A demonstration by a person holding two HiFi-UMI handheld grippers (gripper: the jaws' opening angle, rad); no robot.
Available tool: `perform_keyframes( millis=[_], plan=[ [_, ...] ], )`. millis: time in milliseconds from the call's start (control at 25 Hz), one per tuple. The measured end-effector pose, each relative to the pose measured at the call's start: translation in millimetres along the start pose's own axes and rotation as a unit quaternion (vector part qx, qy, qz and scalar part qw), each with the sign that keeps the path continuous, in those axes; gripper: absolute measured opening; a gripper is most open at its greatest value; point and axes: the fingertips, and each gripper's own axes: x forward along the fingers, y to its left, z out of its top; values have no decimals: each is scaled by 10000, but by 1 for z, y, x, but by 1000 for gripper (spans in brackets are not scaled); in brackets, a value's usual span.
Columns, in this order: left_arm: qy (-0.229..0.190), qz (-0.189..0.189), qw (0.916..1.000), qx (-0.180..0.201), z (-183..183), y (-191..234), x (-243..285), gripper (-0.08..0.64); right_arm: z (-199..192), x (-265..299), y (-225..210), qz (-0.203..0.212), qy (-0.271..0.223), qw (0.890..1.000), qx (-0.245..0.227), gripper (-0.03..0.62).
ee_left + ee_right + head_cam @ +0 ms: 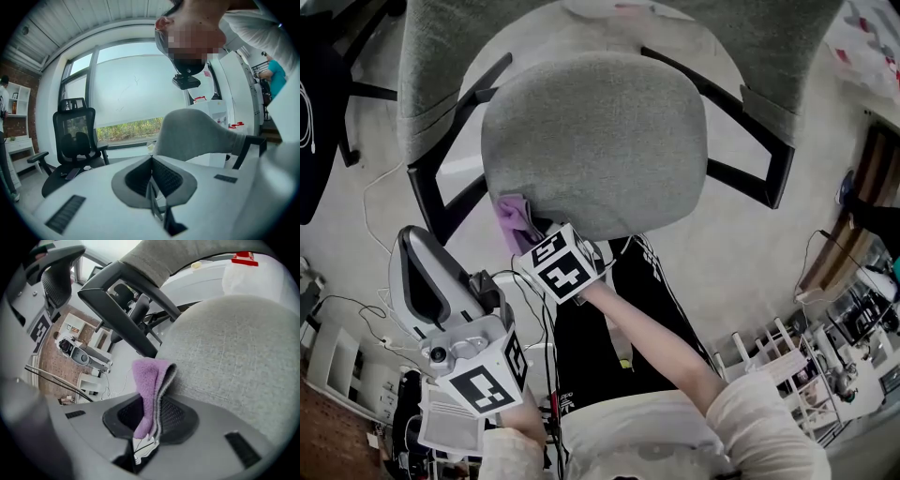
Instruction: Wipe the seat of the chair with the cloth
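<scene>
The grey fabric chair seat (pixel 595 141) fills the middle of the head view, with black armrests on both sides. My right gripper (pixel 532 236) is shut on a folded purple cloth (pixel 514 220) at the seat's near left edge. In the right gripper view the purple cloth (pixel 151 390) stands up from between the jaws, its top leaning against the seat (pixel 234 352). My left gripper (pixel 427 281) hangs lower left, away from the chair, shut with nothing in it. The left gripper view shows its jaws (pixel 151 180) pressed together.
The chair's backrest (pixel 581 37) rises at the top of the head view. A black office chair (pixel 75 140) stands off to the left in the left gripper view. Cables (pixel 370 202) trail over the floor at left. Racks and equipment (pixel 853 319) stand at right.
</scene>
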Motion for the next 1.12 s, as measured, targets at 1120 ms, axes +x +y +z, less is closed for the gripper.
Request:
perform_keyframes(
  millis=[1120],
  plan=[
    [-3, -217, 9998, -1, 6, -35, 6, 12, -76, -143, -154, -1380, 352, 9898, -68, 87]
  ],
)
